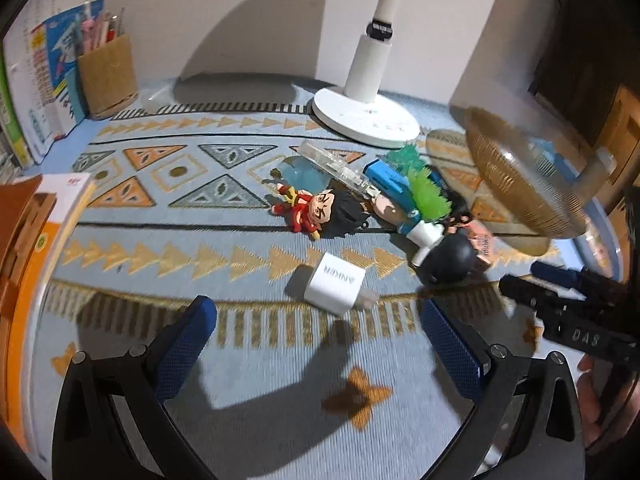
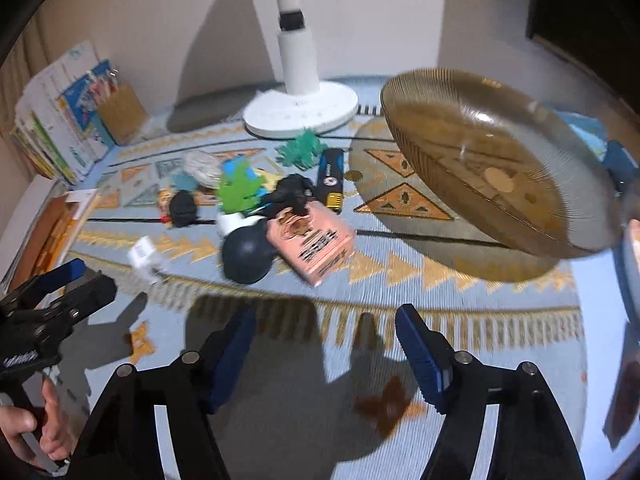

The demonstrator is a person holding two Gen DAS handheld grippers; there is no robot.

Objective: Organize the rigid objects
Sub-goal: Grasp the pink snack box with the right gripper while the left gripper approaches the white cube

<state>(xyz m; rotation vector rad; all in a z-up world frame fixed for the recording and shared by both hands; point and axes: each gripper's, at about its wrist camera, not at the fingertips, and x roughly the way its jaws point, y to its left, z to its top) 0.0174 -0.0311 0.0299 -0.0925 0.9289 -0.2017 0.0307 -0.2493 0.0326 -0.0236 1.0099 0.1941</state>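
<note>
A pile of small rigid objects lies on a patterned mat [image 1: 200,248]: a white Anker charger cube [image 1: 334,282], a red-clad figurine [image 1: 316,210], a clear plastic case [image 1: 340,166], a blue stick [image 1: 384,174], green plastic plants [image 1: 428,196], a black ball [image 1: 450,258] and a pink box [image 2: 316,240]. An amber ribbed glass bowl [image 2: 492,160] stands tilted at the right. My left gripper [image 1: 320,332] is open, just short of the charger. My right gripper [image 2: 324,344] is open and empty, short of the pink box.
A white lamp base [image 1: 366,118] stands behind the pile. A pencil cup [image 1: 106,76] and books [image 1: 36,80] are at the back left. An orange box [image 1: 24,280] lies along the left edge.
</note>
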